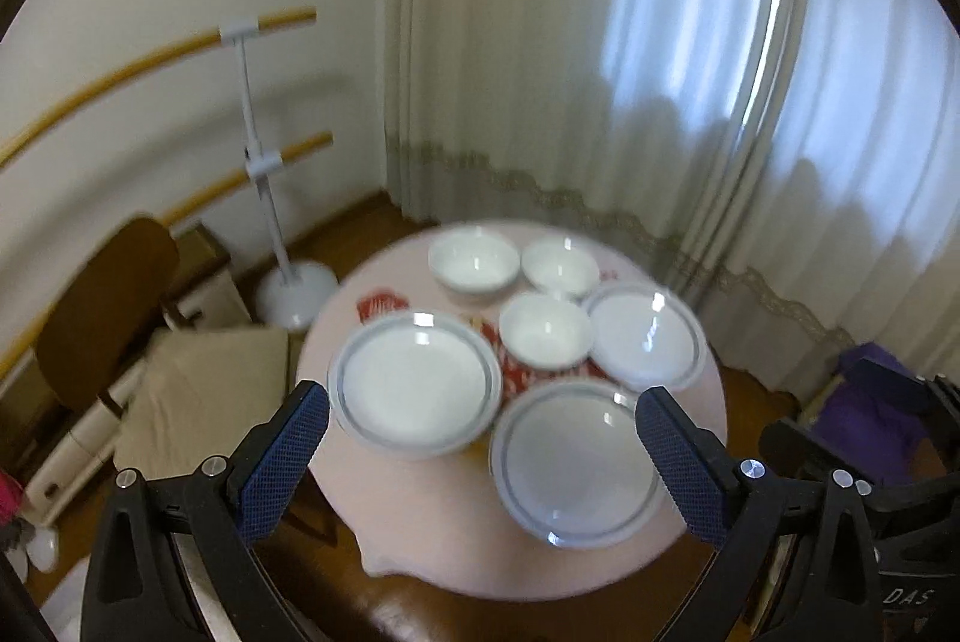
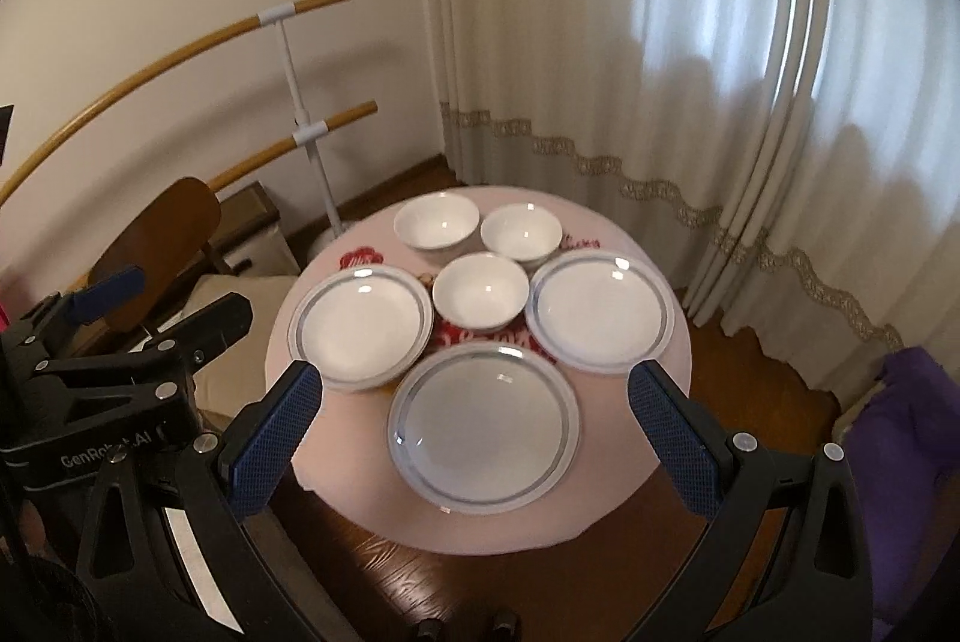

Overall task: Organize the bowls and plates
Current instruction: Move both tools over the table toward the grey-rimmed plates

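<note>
A small round table [image 2: 606, 510] with a pink cloth holds three white plates with grey rims: left plate [image 2: 361, 326], near plate [image 2: 483, 420], right plate [image 2: 600, 311]. Three white bowls stand behind them: centre bowl [image 2: 480, 290], far left bowl [image 2: 436, 220], far right bowl [image 2: 521, 231]. All show in the left wrist view too, such as the left plate [image 1: 415, 383] and near plate [image 1: 577, 462]. My left gripper [image 1: 483, 420] is open and empty, high above the table. My right gripper [image 2: 474, 396] is open and empty, also above the table.
A brown chair [image 2: 157, 252] and a beige cushion [image 1: 198, 396] stand left of the table. A white stand with wooden bars [image 2: 306, 126] is behind it. Curtains [image 2: 660, 72] hang behind and right. A purple cloth [image 2: 900, 438] lies at the right. The floor is dark wood.
</note>
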`<state>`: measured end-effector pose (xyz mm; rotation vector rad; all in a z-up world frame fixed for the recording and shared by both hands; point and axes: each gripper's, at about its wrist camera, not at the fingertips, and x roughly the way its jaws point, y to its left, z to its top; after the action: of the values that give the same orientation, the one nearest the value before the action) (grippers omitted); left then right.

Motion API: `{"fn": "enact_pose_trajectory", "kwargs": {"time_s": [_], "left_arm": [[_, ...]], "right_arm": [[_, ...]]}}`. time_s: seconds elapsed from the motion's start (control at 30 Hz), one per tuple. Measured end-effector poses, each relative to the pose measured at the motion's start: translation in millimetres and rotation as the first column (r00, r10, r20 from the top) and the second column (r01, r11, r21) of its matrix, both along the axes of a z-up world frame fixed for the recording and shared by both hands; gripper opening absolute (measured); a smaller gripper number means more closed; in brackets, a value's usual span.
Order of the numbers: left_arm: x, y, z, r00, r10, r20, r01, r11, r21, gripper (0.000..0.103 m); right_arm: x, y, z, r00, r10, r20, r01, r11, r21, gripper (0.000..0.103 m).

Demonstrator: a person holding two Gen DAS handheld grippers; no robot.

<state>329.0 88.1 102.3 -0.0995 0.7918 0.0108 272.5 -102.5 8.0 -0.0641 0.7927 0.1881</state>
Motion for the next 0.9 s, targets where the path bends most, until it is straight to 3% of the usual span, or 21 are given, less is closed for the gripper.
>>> {"fn": "enact_pose_trajectory", "kwargs": {"time_s": [0.2,0.33,0.47,0.57,0.7,0.9], "left_arm": [[29,23,-16,0.995,-0.001,-0.098,-0.002,1.0,-0.025,0.099],[64,28,-36,0.986,0.0,-0.164,-0.009,0.998,-0.057,0.099],[103,28,-74,0.958,0.016,-0.286,-0.05,0.992,-0.112,0.098],[122,24,-102,0.934,0.028,-0.357,-0.077,0.989,-0.124,0.092],[146,12,-128,0.91,0.046,-0.411,-0.098,0.99,-0.106,0.087],[166,-6,-160,0.885,0.078,-0.459,-0.131,0.988,-0.086,0.085]], "right_arm": [[12,-1,-35,0.996,-0.016,-0.09,0.013,0.999,-0.032,0.103],[34,-11,-65,0.988,-0.017,-0.156,0.016,1.0,-0.005,0.103],[62,-33,-106,0.969,-0.029,-0.245,0.035,0.999,0.02,0.103],[83,-49,-138,0.951,-0.029,-0.307,0.037,0.999,0.018,0.102],[112,-73,-183,0.917,-0.01,-0.398,0.018,1.0,0.018,0.093],[140,-92,-217,0.873,0.046,-0.485,-0.025,0.998,0.051,0.084]]}}
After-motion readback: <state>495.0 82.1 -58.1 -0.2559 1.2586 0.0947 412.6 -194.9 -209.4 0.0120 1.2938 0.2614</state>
